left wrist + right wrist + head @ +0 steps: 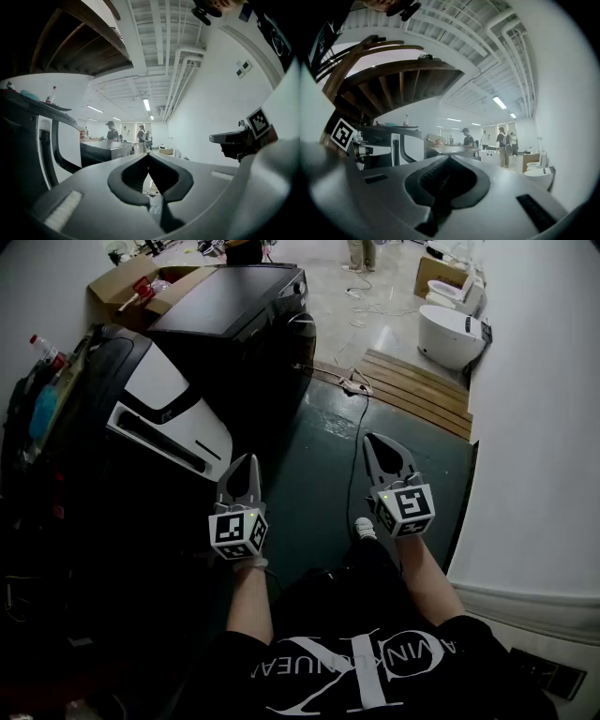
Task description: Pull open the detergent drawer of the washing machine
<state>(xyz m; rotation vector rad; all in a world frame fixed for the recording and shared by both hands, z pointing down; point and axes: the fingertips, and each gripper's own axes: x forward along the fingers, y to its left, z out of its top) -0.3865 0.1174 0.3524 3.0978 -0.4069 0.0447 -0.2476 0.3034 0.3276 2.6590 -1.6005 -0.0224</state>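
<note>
Fingers (240, 482) of the left gripper (247, 459) are clenched together on nothing; the right gripper (371, 439) is likewise closed and empty. Both hang level over the green floor (309, 474), well apart from the washing machine (164, 395) at left, whose detergent drawer I cannot pick out on its white panel (173, 418). The reach looks not yet begun: next, swing left, spread the fingers, catch the drawer front. White lettering on the black shirt (356, 676) is only partly legible.

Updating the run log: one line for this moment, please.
left tool: shut, empty | right tool: shut, empty | washer: left of tools, untouched
</note>
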